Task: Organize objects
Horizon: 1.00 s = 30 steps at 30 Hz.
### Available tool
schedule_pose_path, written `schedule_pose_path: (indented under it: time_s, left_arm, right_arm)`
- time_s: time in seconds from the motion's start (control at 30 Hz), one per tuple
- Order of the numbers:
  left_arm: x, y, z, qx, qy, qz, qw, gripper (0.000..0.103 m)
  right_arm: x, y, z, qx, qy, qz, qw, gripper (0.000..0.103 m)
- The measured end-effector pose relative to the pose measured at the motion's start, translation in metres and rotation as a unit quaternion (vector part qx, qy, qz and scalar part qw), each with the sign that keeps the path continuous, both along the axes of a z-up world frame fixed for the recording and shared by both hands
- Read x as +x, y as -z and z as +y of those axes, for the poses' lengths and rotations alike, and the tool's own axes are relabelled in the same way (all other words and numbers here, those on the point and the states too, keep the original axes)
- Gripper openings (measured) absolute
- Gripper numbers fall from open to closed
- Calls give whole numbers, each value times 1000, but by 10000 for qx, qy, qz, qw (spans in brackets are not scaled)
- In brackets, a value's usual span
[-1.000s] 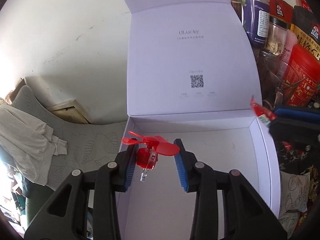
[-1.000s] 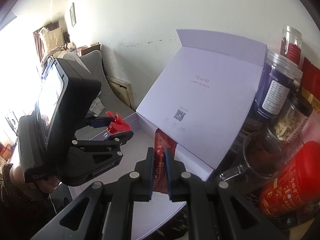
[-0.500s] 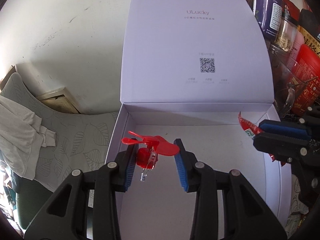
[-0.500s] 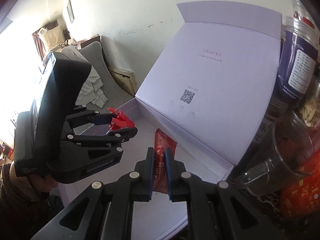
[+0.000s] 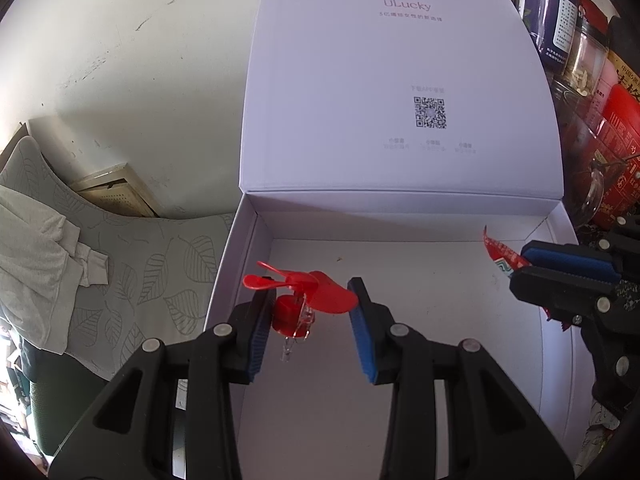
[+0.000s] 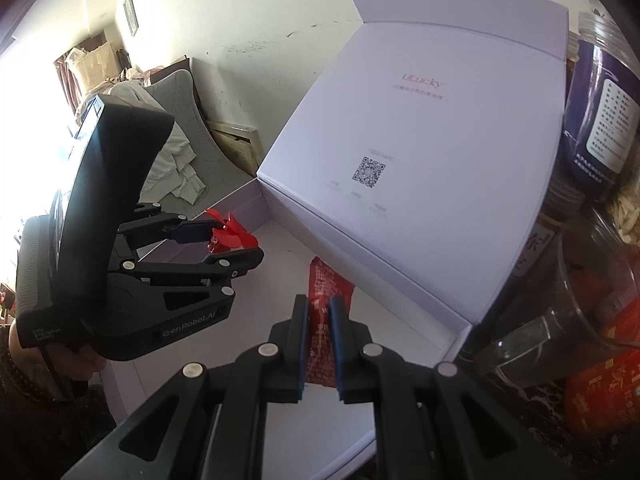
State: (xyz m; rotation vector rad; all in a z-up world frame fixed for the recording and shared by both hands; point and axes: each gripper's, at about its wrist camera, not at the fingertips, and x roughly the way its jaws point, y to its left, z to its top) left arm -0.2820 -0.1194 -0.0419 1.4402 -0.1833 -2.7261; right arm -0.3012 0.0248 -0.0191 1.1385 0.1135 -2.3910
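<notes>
A white box (image 5: 256, 216) stands open, its lid (image 5: 400, 80) upright at the back; it also shows in the right wrist view (image 6: 460, 332). My left gripper (image 5: 310, 316) holds a small red fan (image 5: 298, 292) with a clear plug between its blue pads, above the box's left front part. It shows in the right wrist view (image 6: 232, 246) with the fan (image 6: 230, 236). My right gripper (image 6: 320, 336) is shut on a red sachet (image 6: 326, 284), held over the box's right side. The sachet also shows in the left wrist view (image 5: 498, 254).
Jars (image 5: 560, 8), a glass mug (image 6: 560, 300) and red tins (image 5: 620, 132) crowd the right beside the box. A grey leaf-print cushion (image 5: 140, 268) with white cloth (image 5: 36, 264) lies to the left. A white wall (image 5: 140, 60) stands behind.
Both grippers have moved forward over the open box. The fan and the sachet stay held.
</notes>
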Motion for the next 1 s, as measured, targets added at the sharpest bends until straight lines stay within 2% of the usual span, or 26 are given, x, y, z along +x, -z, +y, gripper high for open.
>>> schedule_pose_path:
  time_s: [0.2, 0.3, 0.37, 0.53, 0.6, 0.73, 0.77, 1.0]
  left_arm:
    - [-1, -1, -5, 141, -65, -25, 9999, 38]
    - [0, -6, -6, 111, -126, 58, 9998, 45]
    - [3, -12, -6, 109, -188, 132, 9997, 54]
    - [13, -32, -4, 244, -265, 367, 9987, 59]
    - [16, -39, -4, 301, -247, 446, 9982, 61]
    - [23, -53, 0, 308, -200, 579, 9976, 64]
    - [26, -56, 3, 304, -187, 622, 9974, 64]
    - [48, -85, 18, 307, -26, 986, 9947, 66]
  right_arm:
    - [2, -5, 1, 44, 124, 72, 9999, 11]
    - [3, -9, 4, 96, 254, 135, 9995, 11]
    - [4, -11, 7, 128, 313, 137, 9993, 11]
    - [15, -21, 13, 269, 426, 215, 9985, 12]
    - [19, -27, 11, 379, 442, 233, 9980, 18]
    - [31, -42, 14, 471, 544, 429, 9965, 43]
    - [35, -46, 15, 466, 565, 494, 9961, 46]
    - [56, -75, 24, 513, 868, 743, 9921, 51]
